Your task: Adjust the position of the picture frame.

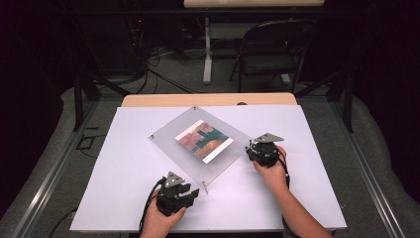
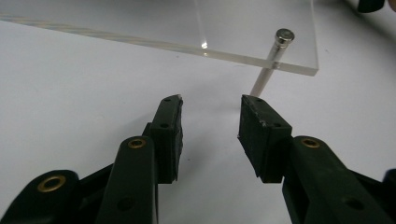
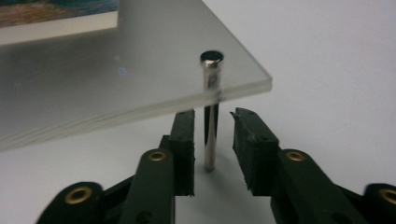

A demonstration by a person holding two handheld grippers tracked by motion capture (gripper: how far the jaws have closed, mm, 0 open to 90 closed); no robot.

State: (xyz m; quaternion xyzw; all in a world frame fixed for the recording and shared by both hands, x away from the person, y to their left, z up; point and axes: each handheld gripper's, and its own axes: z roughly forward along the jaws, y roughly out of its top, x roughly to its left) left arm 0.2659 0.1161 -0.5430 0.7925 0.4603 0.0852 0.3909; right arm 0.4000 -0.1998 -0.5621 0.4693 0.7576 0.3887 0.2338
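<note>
In the high view, a clear acrylic frame (image 1: 200, 144) holding a colourful print (image 1: 204, 140) is seen standing on metal pins near the middle of the white table (image 1: 124, 163). The left gripper (image 1: 194, 193) is held by the near edge, the right gripper (image 1: 248, 147) at the frame's right corner.

In the left gripper view, the jaws are seen apart with nothing between them, just short of a corner pin (image 2: 271, 60).

In the right gripper view, another pin (image 3: 210, 112) is seen between the parted jaws, not yet pinched.

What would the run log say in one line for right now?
right gripper: open, jaws either side of metal pin | left gripper: open, short of near pin | clear frame: on table
</note>
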